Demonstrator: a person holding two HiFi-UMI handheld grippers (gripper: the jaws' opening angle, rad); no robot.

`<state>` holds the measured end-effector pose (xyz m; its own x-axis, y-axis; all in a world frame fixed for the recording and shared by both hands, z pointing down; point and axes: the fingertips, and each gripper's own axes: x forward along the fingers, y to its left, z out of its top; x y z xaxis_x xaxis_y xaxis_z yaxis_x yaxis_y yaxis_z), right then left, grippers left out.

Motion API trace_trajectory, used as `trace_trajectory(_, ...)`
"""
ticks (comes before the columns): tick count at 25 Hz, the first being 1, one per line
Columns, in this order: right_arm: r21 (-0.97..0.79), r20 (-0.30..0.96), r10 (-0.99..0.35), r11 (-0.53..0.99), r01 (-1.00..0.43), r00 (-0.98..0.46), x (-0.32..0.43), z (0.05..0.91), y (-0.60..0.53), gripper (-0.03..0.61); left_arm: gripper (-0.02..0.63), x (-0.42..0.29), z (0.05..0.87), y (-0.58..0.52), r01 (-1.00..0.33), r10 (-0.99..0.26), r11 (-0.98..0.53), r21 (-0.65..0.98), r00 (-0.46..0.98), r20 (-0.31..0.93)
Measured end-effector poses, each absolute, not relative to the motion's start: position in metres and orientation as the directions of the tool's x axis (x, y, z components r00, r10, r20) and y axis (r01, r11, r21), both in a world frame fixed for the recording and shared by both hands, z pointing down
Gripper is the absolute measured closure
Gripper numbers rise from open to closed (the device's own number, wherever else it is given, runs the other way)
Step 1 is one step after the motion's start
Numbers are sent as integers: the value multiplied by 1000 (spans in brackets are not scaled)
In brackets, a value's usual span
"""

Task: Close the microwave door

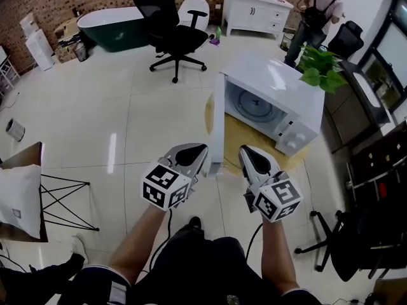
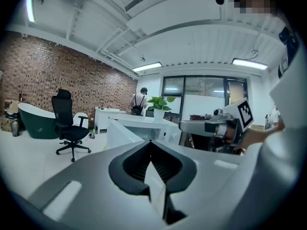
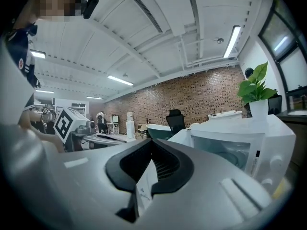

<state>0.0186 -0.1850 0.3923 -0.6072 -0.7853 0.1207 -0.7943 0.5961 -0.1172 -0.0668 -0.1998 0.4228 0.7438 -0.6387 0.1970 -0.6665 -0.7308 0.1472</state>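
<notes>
Microwave [image 1: 280, 100] sat on a low wooden tabletop [image 1: 245, 138] right of centre, with its door [image 1: 218, 122] swung fully open to the left and standing edge-on to the head view. Cavity with turntable was exposed. Left gripper [image 1: 202, 149] was just beside the near end of the door, on its left side (contact couldn't be told). Its jaws were pressed together, nothing between them, per the left gripper view [image 2: 150, 142]. Right gripper [image 1: 245, 149] was near the front of the open cavity, apart from the microwave, jaws likewise closed tip to tip and empty [image 3: 152, 141]. Potted plant [image 1: 321, 68] stood at the microwave's far right. Black office chair [image 1: 168, 27] and dark green bathtub [image 1: 114, 24] were far left, well apart. A person with a backpack [image 1: 318, 11] stood at the far right.
</notes>
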Motion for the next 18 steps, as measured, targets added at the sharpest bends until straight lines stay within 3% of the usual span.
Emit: trace_trajectory(18,-120,106,-754,638,-761,-649,40,392,-219,577,601,-51,453,-232,-695,-653,-699,167,716,248)
